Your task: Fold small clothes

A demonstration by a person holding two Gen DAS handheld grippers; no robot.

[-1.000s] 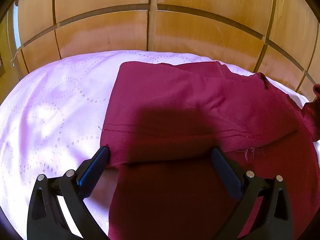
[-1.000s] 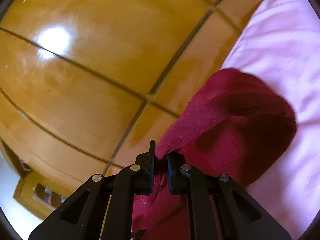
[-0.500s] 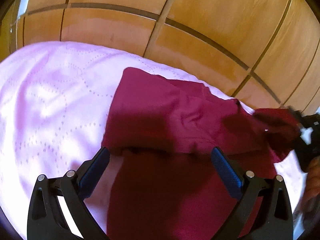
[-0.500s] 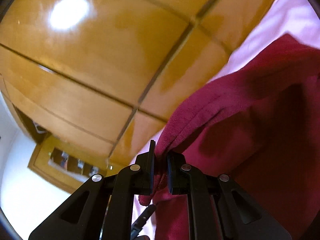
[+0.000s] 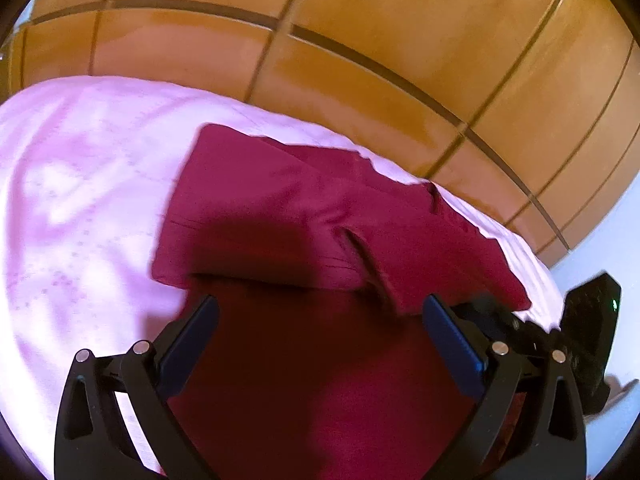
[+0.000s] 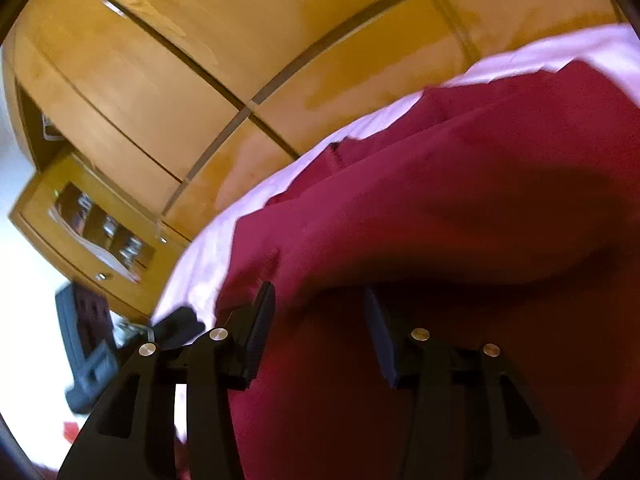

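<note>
The maroon garment (image 5: 304,216) lies folded on the pink bedsheet (image 5: 80,184), its far edge near the wooden wardrobe (image 5: 400,40). The left gripper (image 5: 320,324) hovers spread wide, gripping nothing. The right gripper (image 6: 316,316) has just been opening, its fingers apart over cloth they no longer pinch; the garment's near part is cut off

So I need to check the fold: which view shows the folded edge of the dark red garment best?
The left wrist view: the dark red garment shows its folded-over flap whole on the pink sheet. The right wrist view shows only blurred, shadowed cloth up close.
</note>
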